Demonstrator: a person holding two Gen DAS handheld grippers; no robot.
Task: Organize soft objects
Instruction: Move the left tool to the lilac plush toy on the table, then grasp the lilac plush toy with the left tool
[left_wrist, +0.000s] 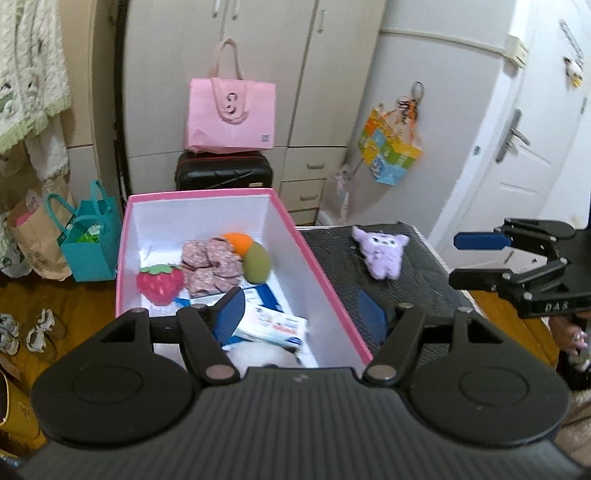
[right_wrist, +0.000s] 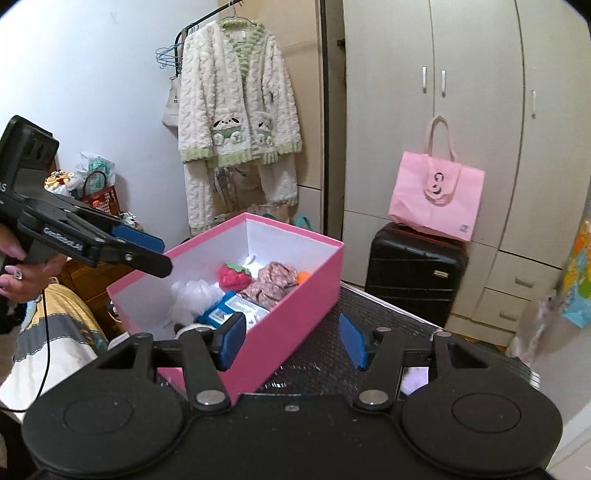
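In the pink box (left_wrist: 207, 195) you've got a strawberry plush (left_wrist: 160, 282), floral cloth (left_wrist: 212, 266), 2 sponges (left_wrist: 251, 254) and packets; purple plush (left_wrist: 380, 254) sits right of the box. Your left gripper (left_wrist: 303, 314) and right gripper (right_wrist: 291, 339) gape, empty.
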